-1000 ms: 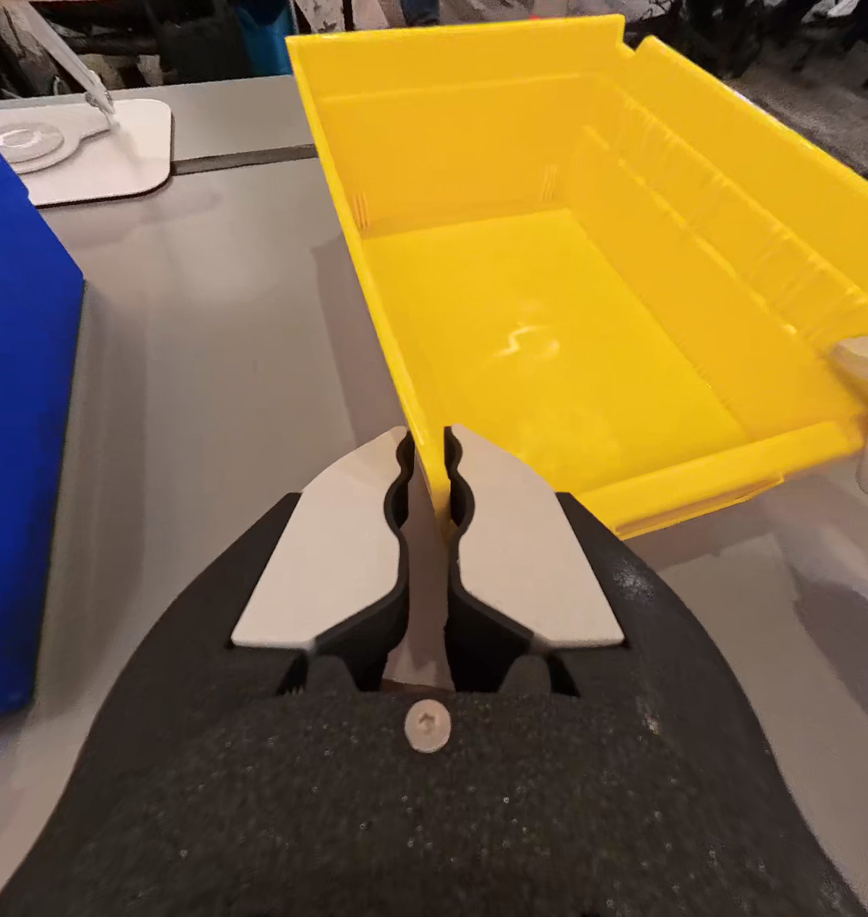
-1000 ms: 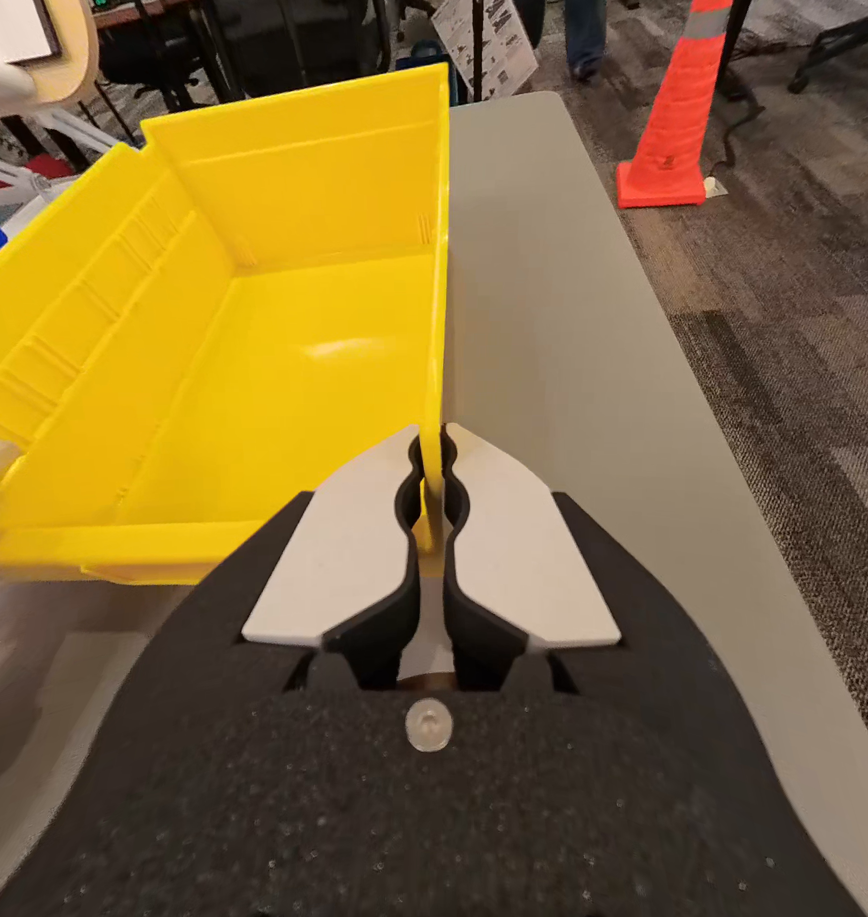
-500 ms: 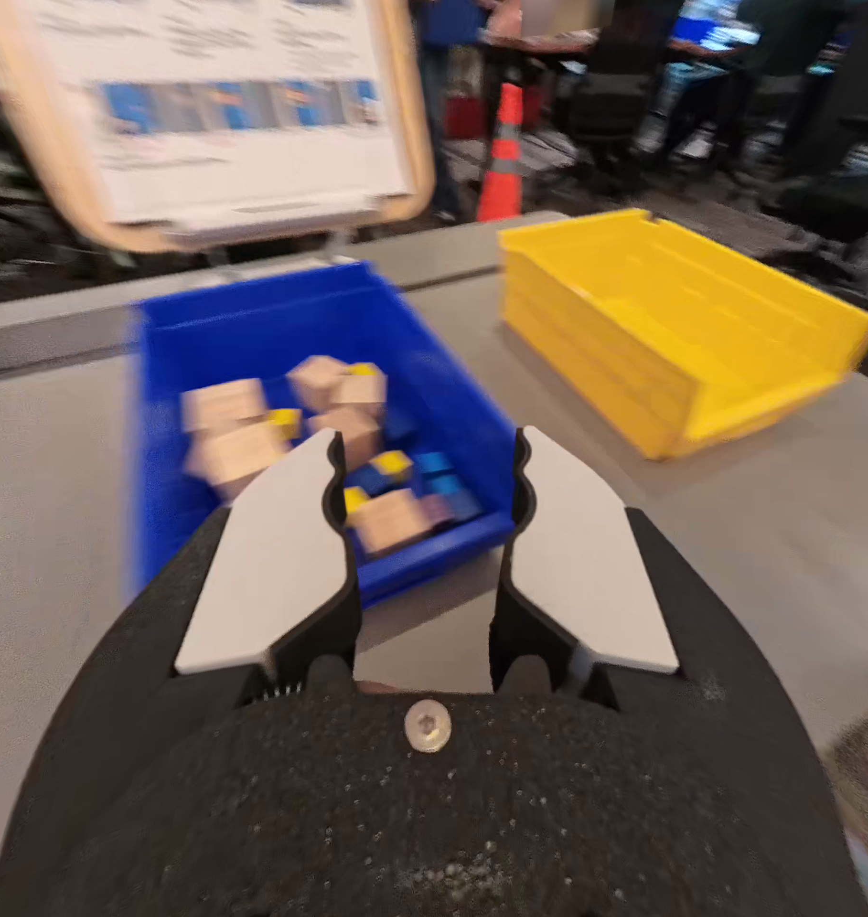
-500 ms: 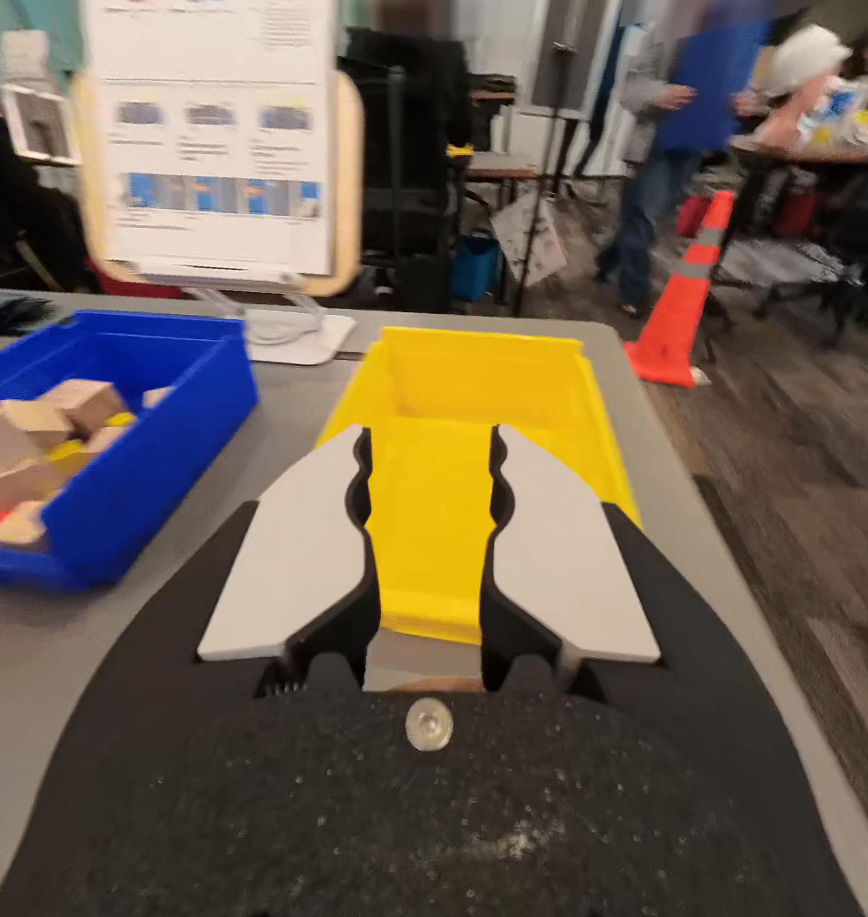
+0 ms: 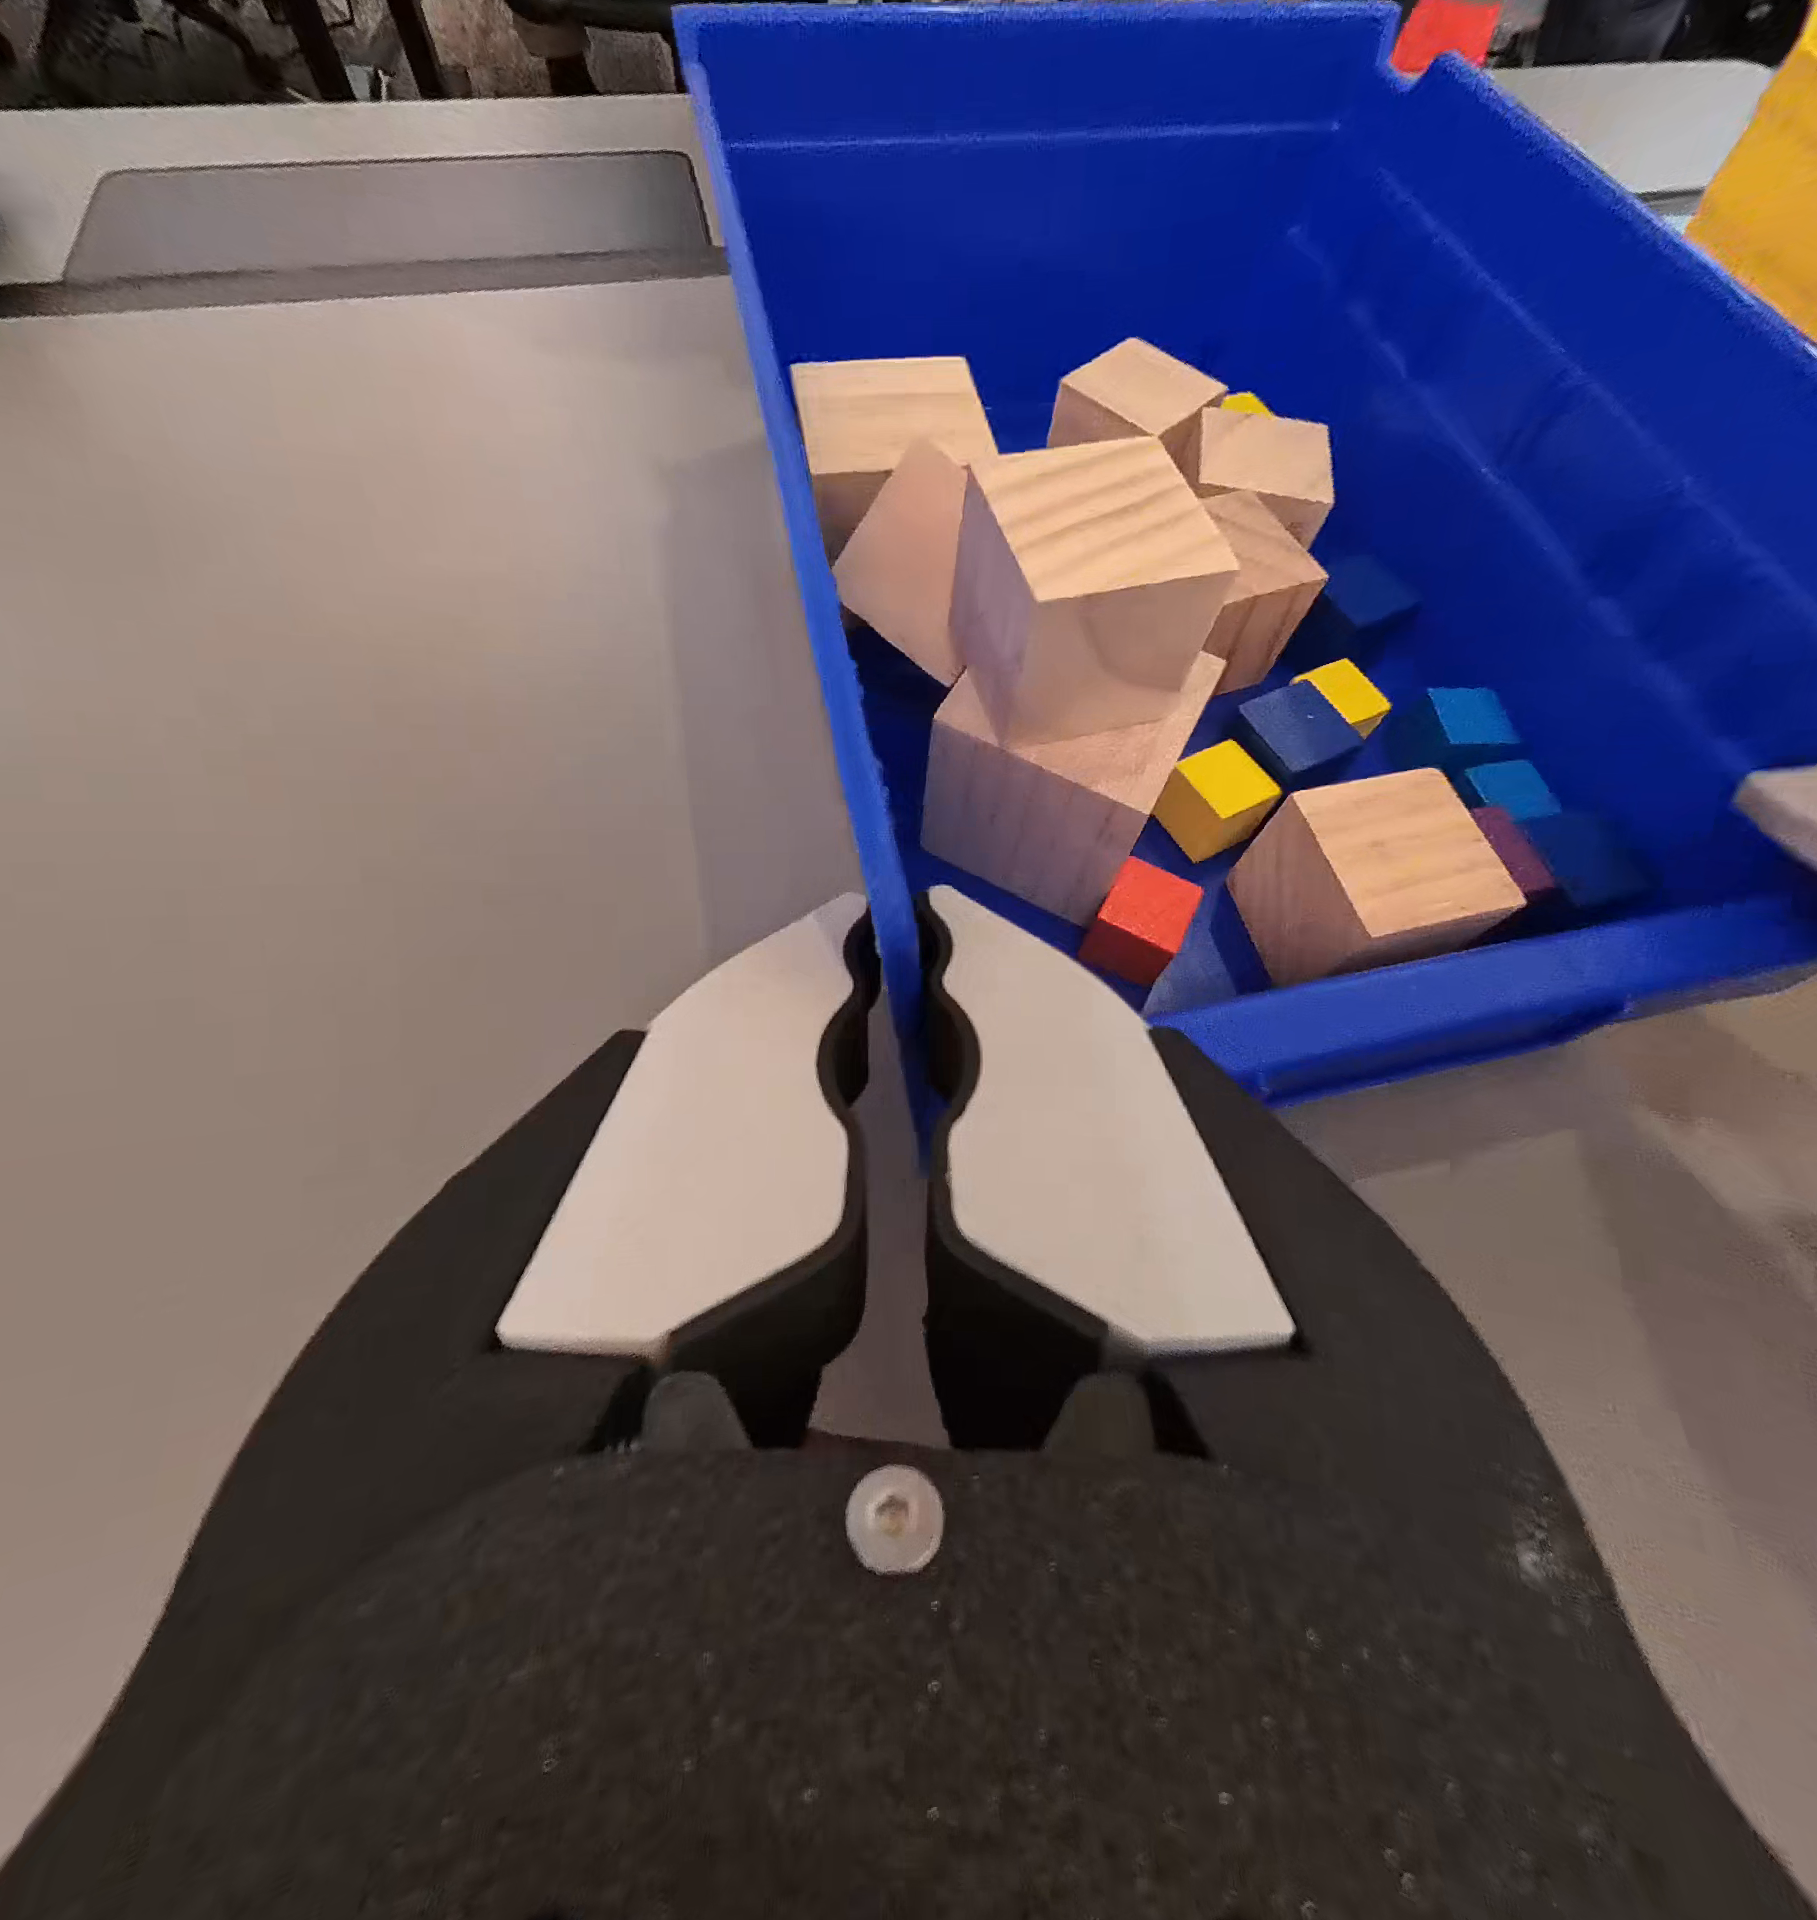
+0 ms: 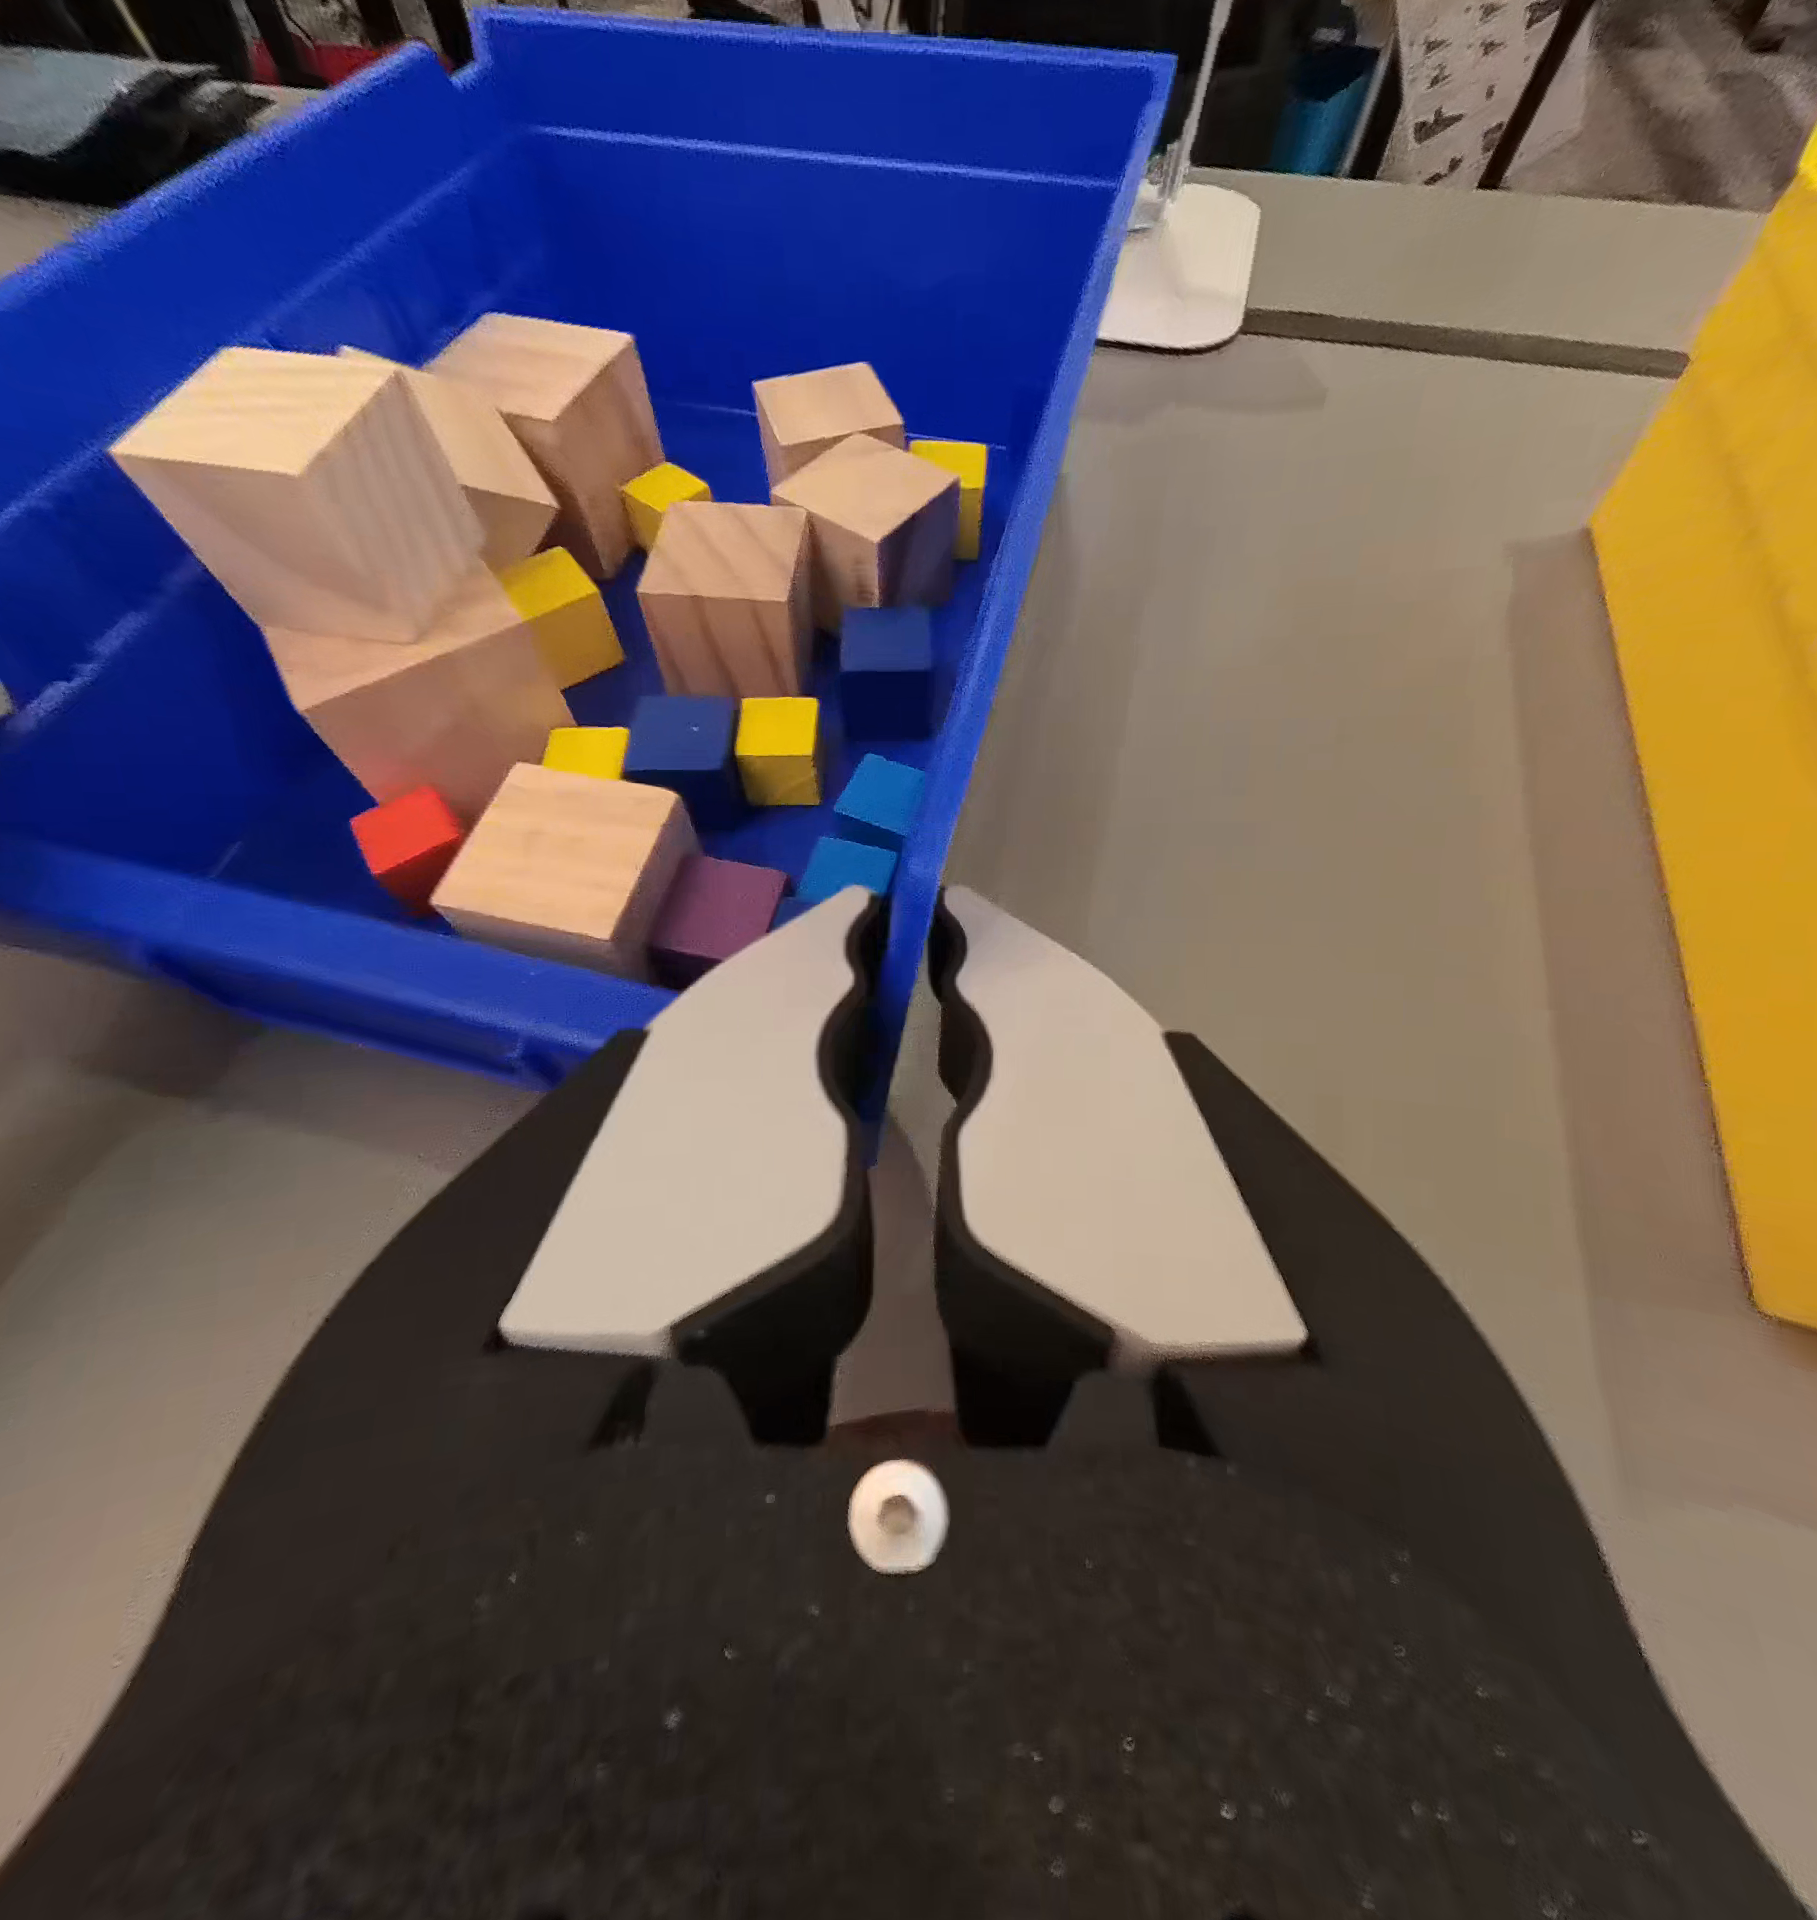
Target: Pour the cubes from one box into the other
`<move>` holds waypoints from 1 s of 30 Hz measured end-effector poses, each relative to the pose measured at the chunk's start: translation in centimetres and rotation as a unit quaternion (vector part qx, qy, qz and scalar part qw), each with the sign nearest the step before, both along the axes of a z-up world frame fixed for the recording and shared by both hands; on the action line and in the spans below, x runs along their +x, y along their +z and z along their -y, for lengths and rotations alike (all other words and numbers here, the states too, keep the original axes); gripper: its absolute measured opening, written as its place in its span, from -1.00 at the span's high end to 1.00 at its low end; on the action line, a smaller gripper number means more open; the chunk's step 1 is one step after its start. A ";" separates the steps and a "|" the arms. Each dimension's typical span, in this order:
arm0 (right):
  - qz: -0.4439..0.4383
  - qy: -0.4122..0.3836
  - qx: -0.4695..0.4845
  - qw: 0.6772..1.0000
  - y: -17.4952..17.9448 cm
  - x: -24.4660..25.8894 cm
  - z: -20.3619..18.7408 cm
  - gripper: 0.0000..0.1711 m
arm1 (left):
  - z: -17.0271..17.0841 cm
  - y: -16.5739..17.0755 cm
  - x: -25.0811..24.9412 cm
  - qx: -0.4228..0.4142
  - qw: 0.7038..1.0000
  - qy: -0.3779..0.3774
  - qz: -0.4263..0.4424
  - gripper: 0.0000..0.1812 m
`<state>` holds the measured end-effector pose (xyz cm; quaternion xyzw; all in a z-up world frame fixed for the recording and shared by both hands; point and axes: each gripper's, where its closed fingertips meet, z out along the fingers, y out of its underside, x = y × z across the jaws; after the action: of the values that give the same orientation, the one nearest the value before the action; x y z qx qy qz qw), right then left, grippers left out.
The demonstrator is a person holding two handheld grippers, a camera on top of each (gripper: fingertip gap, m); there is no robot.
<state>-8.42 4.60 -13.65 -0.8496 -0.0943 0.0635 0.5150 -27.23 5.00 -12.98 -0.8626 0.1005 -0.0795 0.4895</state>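
left gripper [image 5: 896,935] clenched on blue bin [image 5: 1091,208] left wall | right gripper [image 6: 909,914] clenched on its right wall | wooden and coloured cubes [image 6: 571,623] all inside, near end | yellow bin [image 6: 1756,831] right, apart | lift and pour pending

Looks like a workshop or lab – grey folding table [image 6: 1299,727], plastic storage bins [image 6: 779,229], dark chair legs [image 5: 364,42] and carpet [image 6: 1714,94] behind.

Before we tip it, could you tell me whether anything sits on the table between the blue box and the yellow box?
Nothing visible does. In the right wrist view only bare grey table lies between the blue box and the yellow box. A white stand base sits further back, off that line.
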 end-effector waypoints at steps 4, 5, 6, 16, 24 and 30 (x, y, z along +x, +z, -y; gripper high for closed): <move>0.024 -0.036 0.007 0.999 0.4 -0.9 -0.1 0.97 | 0.1 0.7 -1.1 0.018 1.000 0.017 0.005 0.95; 0.005 -0.038 0.013 0.999 1.0 -1.8 0.0 0.97 | 0.0 1.3 -1.9 0.025 0.999 0.020 0.027 0.95; -0.005 -0.035 0.026 0.999 1.8 -2.9 0.0 0.97 | 0.0 2.0 -2.9 0.026 0.998 0.025 0.046 0.94; -0.012 0.015 0.098 0.995 5.5 -19.0 0.5 0.96 | 2.0 5.2 -19.1 0.075 0.990 0.114 0.040 0.97; -0.031 0.027 0.038 0.998 0.8 -24.3 1.4 0.92 | 1.7 0.3 -24.7 0.055 0.991 0.118 0.039 0.96; -0.018 0.161 -0.011 0.987 2.0 -23.2 4.3 0.72 | 3.2 1.8 -25.1 0.054 0.991 0.116 0.039 0.57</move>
<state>-31.63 0.30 -11.68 -0.8275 -0.2205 0.1618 0.4904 -52.31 1.77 -11.13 -0.8372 -0.0154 -0.0502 0.5444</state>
